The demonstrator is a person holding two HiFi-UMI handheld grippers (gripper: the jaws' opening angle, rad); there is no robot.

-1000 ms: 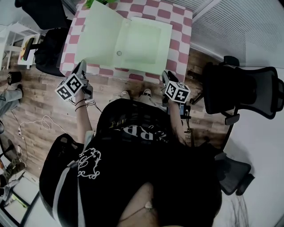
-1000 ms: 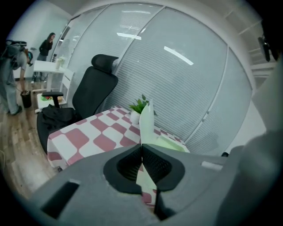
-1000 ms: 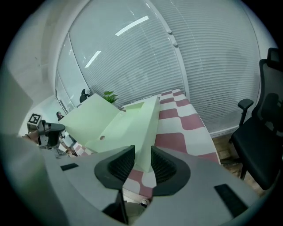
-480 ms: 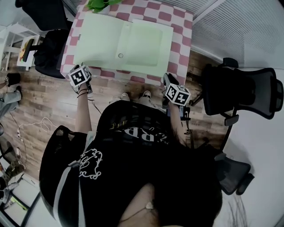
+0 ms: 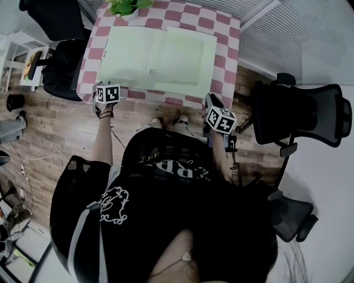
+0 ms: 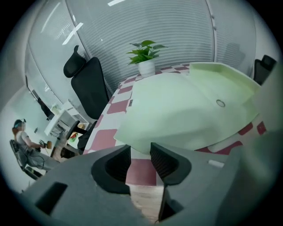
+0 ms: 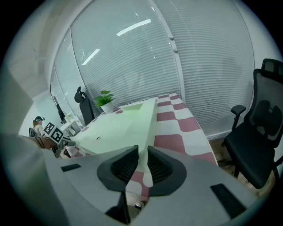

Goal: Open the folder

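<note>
The pale green folder (image 5: 160,55) lies spread open on the pink-and-white checkered table (image 5: 224,33), its left cover flat with a small round snap (image 5: 152,72) near the spine. At the table's near-left edge my left gripper (image 5: 102,85) hangs just short of the cover's corner (image 6: 132,148). Its jaws are opening, and only tablecloth and floor show between them (image 6: 140,152). My right gripper (image 5: 210,100) is at the folder's near-right corner, shut on the folder's thin edge (image 7: 148,132), which runs between its jaws (image 7: 142,155).
A potted plant (image 5: 126,5) stands at the table's far edge beyond the folder. One black office chair (image 5: 304,110) stands to the right, another (image 5: 61,61) at the table's left side by a white shelf (image 5: 22,50). A cable lies on the wood floor (image 5: 44,157).
The raised left cover has dropped flat onto the table. My left gripper let go of it and sank to the table's near-left edge. The right gripper stayed put.
</note>
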